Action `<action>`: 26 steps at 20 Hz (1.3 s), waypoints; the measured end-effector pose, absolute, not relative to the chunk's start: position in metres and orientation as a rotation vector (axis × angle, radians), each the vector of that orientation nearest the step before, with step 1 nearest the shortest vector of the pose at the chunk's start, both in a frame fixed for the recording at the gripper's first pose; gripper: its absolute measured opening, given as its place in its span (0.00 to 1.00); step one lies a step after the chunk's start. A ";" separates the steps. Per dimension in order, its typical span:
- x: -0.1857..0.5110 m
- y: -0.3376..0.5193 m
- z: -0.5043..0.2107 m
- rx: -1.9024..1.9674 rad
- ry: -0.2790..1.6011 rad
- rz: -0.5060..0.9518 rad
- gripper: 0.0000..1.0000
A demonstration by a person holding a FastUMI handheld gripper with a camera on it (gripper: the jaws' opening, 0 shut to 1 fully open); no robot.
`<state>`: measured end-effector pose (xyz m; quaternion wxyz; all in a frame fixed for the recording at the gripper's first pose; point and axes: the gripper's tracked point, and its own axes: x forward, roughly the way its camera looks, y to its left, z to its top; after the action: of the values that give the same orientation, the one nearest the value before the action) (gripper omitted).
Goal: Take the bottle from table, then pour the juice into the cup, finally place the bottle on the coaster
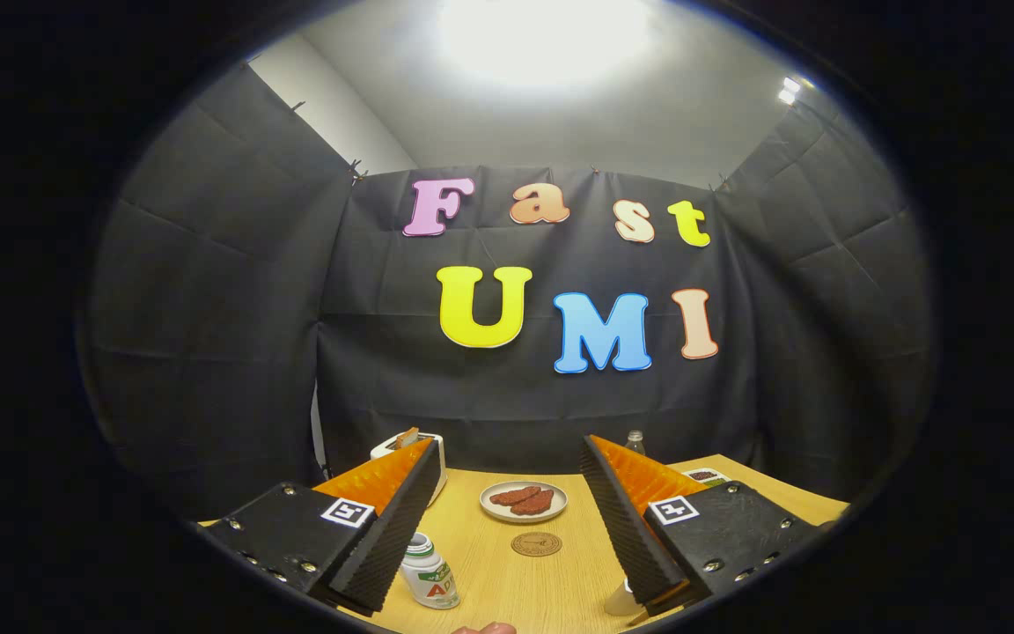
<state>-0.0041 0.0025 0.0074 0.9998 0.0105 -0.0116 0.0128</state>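
My gripper [507,447] is open, its fingers spread wide above the wooden table [507,590], and neither finger presses on anything. A small white bottle [429,573] with a green and white label stands upright between the fingers, close beside the left finger's pad. The round brown coaster [536,543] lies flat on the table ahead of the bottle, midway between the fingers. A pale translucent vessel [621,600], maybe the cup, peeks out under the right finger and is mostly hidden by it.
A plate [523,515] with red slices sits just beyond the coaster. A white toaster [433,451] stands behind the left finger. A clear bottle [635,440] and a small card [706,476] lie behind the right finger. A fingertip [485,628] shows at the near edge.
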 end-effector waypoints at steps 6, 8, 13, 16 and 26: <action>-0.004 0.007 0.007 0.038 -0.025 0.033 0.98; -0.003 0.007 0.005 0.033 -0.026 0.026 0.98; -0.005 0.016 -0.004 0.021 -0.032 0.032 0.98; -0.007 0.029 -0.017 0.025 -0.026 0.045 0.98; 0.002 0.083 -0.082 0.014 0.034 0.078 0.98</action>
<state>0.0021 0.0827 -0.0824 0.9991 0.0070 0.0172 0.0390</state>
